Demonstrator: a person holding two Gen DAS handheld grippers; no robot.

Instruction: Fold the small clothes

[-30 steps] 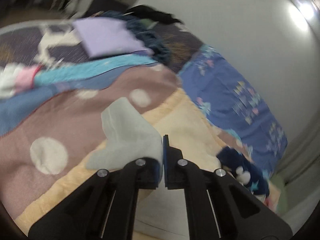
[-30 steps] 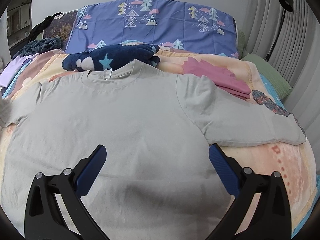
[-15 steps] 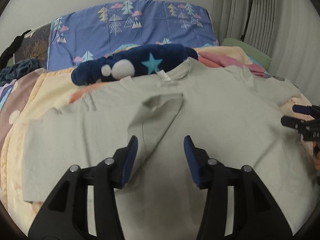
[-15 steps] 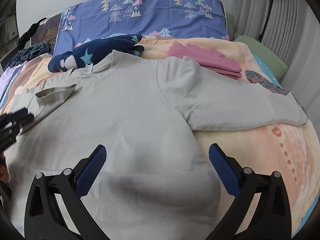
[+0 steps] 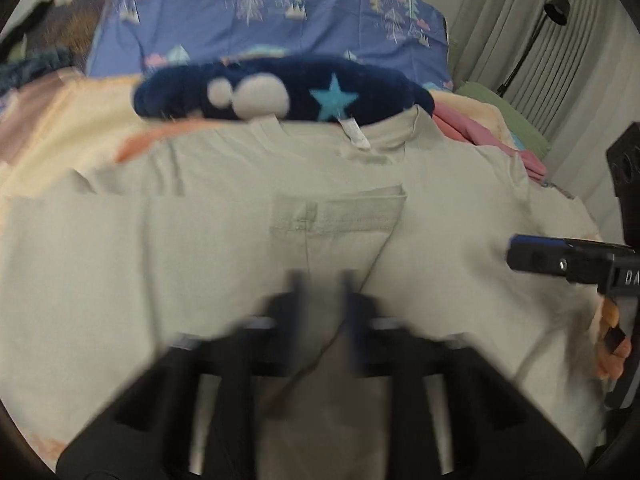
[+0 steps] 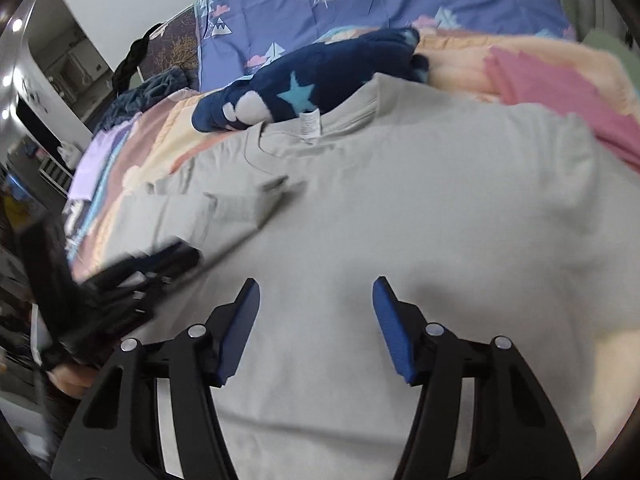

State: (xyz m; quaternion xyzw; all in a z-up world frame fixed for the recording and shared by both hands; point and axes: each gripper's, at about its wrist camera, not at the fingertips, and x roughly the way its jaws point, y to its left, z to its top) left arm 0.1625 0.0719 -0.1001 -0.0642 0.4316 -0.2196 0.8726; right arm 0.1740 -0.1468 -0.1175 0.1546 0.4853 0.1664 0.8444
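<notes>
1. Lying flat on the bed, a pale grey-green T-shirt [image 6: 400,208] fills the middle of both wrist views, its collar and white neck label [image 6: 310,124] toward 12 o'clock.
2. One sleeve [image 5: 340,216] is folded in over the chest, its stitched hem running across just below the collar in the left wrist view; in the right wrist view the same fold shows at about 10 o'clock from centre.
3. The left gripper [image 5: 322,292] is smeared by motion blur at 6 o'clock of its own view. Its fingers look slightly apart in that smear, but the jaws are pressed together; whether any cloth is caught between them I cannot tell.
4. The right gripper [image 6: 316,320] hangs over the shirt's body with its blue pads [image 6: 390,320] spread and closing; only flat fabric lies beneath the gap, nothing pinched.
5. In the left wrist view that right gripper enters from 3 o'clock, tips over the shirt's far side, with part of a hand [image 5: 612,344] behind it.
6. A navy plush blanket [image 5: 280,92] with a light blue star and white spots lies just beyond the collar at 12 o'clock, touching the shirt's neckline.
7. Behind it stands a blue pillow [image 6: 380,8] printed with trees and clouds.
8. A pink folded cloth [image 6: 560,96] lies at 2 o'clock in the right wrist view, beside the shirt's shoulder.
9. A lilac folded cloth [image 6: 98,160] sits at 9 o'clock, well apart from the shirt.
</notes>
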